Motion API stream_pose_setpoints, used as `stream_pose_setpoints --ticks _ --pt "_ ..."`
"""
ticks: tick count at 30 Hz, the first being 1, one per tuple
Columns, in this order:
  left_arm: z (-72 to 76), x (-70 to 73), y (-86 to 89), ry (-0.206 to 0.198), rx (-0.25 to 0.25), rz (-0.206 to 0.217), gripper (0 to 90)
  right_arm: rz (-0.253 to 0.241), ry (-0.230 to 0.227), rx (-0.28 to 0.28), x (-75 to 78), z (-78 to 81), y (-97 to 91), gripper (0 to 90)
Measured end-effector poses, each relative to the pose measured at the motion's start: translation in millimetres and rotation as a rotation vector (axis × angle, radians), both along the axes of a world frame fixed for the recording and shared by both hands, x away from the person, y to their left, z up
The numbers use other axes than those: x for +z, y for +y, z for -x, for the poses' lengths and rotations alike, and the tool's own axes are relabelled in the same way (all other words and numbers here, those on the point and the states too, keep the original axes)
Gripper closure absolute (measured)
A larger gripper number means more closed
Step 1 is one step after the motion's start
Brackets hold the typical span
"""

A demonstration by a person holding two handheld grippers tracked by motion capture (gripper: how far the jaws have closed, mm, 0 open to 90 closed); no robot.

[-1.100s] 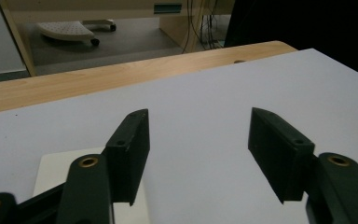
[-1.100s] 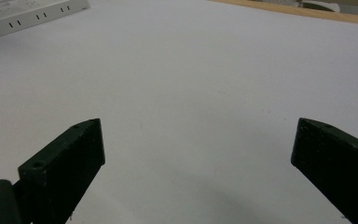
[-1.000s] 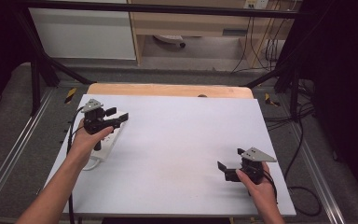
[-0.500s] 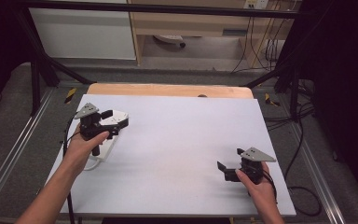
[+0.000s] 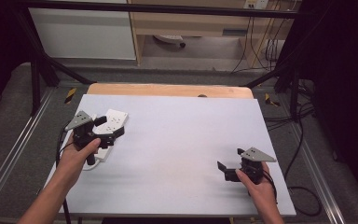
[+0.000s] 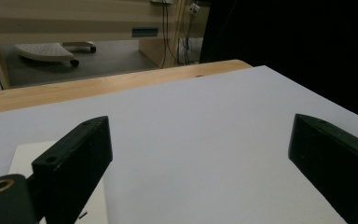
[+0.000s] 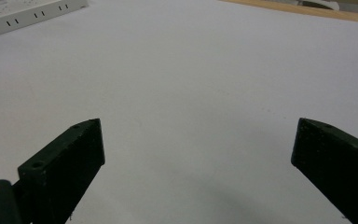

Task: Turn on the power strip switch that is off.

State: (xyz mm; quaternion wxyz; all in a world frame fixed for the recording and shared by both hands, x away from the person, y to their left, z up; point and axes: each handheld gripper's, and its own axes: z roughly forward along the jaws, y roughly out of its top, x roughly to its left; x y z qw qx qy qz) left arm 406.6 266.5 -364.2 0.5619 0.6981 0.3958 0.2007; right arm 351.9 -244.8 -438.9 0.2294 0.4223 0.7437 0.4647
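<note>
1. Lying flat near the left edge of the table [image 5: 177,140], the white power strip [image 5: 114,121] shows dark socket slots on its top.
2. The left gripper [image 5: 106,133] hovers over it; its jaws have just been opening and stand apart, with nothing between them.
3. The right gripper [image 5: 223,170], near the front right corner, is spread wide and empty.

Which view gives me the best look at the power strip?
The high view: the power strip lies on the table's left, partly behind the left gripper. The left gripper view catches one corner; the right gripper view shows an edge with sockets.
</note>
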Motion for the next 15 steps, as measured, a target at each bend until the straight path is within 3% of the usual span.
stream_pose_setpoints --ticks 15 --pt "36.4 -2.6 8.8 -0.021 -0.009 -0.003 5.8 0.003 -0.001 -0.003 0.1 0.4 0.2 3.0"
